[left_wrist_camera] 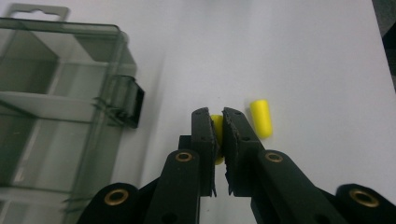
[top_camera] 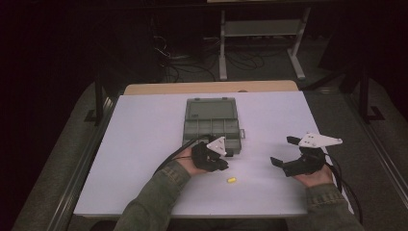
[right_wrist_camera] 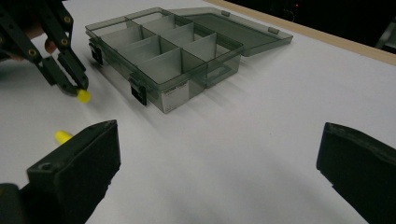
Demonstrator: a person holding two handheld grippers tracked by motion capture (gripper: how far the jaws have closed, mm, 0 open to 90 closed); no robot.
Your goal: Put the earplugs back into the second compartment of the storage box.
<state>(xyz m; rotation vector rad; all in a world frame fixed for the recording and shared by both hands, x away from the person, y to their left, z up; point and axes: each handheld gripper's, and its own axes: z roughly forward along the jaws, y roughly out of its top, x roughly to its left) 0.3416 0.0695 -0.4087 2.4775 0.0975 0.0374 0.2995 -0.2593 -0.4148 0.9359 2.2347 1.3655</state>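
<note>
2 small yellow plugs are in play on the white table [top_camera: 144, 144]: in the high view, the left hand-held gripper [top_camera: 226, 155] sits just in front of the open compartment box [top_camera: 211, 120], while a loose yellow plug [top_camera: 232, 180] lies on the table near it, and the right hand-held gripper [top_camera: 284, 151] waits well apart with its jaws spread. In the left gripper view, the jaws are clenched on a held yellow plug [left_wrist_camera: 216, 125], a short, rounded cylinder. In the right gripper view, that plug pokes from the left jaw tips just above the table. The pick looks done; next comes lifting it over the box wall into 1 compartment.
</note>
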